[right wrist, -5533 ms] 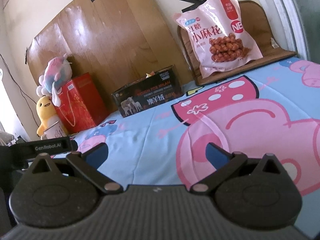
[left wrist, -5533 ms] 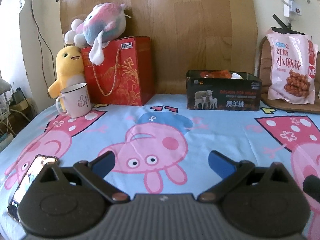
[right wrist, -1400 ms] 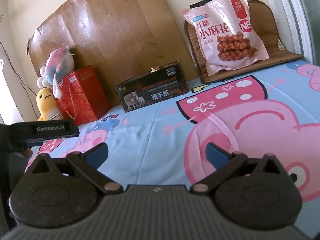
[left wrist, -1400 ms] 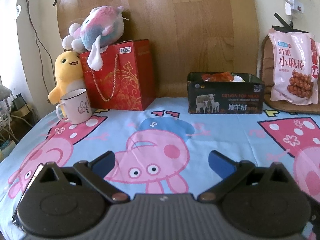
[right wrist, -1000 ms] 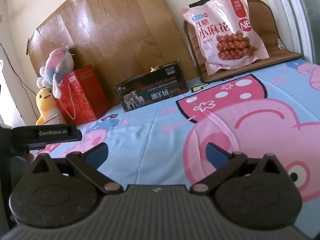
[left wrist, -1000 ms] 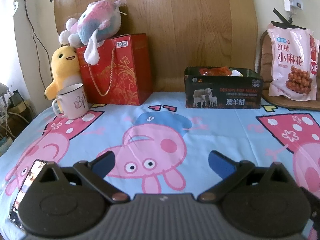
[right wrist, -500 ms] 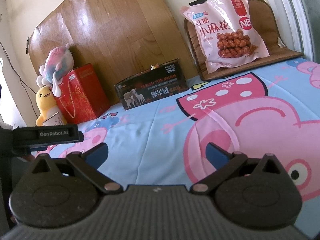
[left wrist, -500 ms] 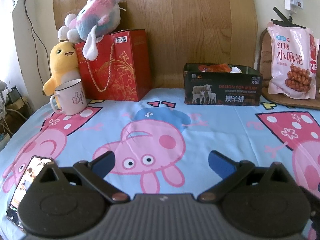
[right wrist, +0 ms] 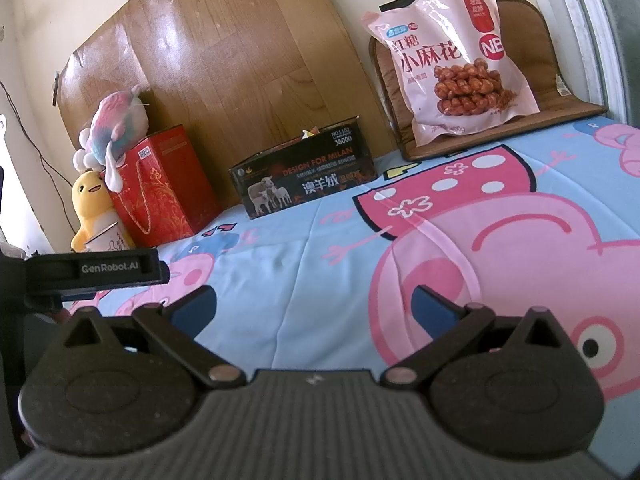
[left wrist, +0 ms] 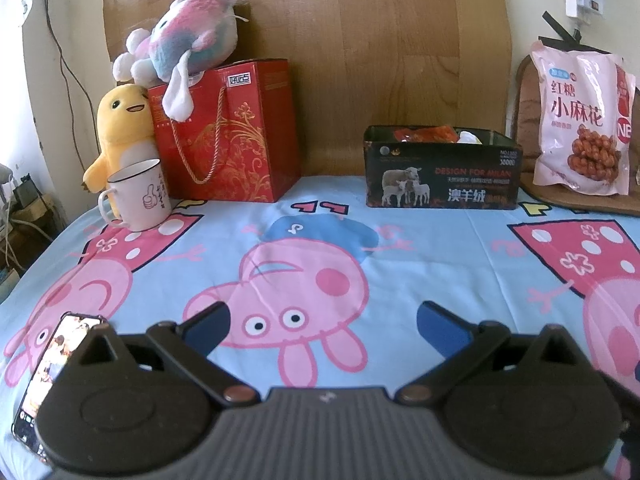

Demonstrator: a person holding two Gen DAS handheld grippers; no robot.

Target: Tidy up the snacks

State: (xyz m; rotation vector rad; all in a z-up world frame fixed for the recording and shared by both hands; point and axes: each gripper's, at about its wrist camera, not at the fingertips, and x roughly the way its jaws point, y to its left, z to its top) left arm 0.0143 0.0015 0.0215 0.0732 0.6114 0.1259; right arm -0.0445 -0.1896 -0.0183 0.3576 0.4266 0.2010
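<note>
A black box [left wrist: 440, 176] printed with sheep stands at the back of the bed, with orange and white packets showing over its rim; it also appears in the right wrist view [right wrist: 304, 184]. A large pink snack bag [left wrist: 582, 120] of twisted dough sticks leans on a brown cushion at the back right, also seen as the pink bag [right wrist: 452, 56]. My left gripper [left wrist: 322, 326] is open and empty over the cartoon pig sheet. My right gripper [right wrist: 314, 306] is open too, holding nothing, well short of both.
A red gift bag [left wrist: 228, 132] with a pastel plush [left wrist: 180, 48] on top, a yellow plush [left wrist: 120, 128] and a white mug [left wrist: 138, 196] stand at the back left. A phone [left wrist: 48, 368] lies near the left edge. The left gripper's body [right wrist: 96, 270] shows at the right view's left.
Both grippers stay open and only drift slightly; the left view has shifted a little, the right one has eased forward. Nothing on the bed has moved.
</note>
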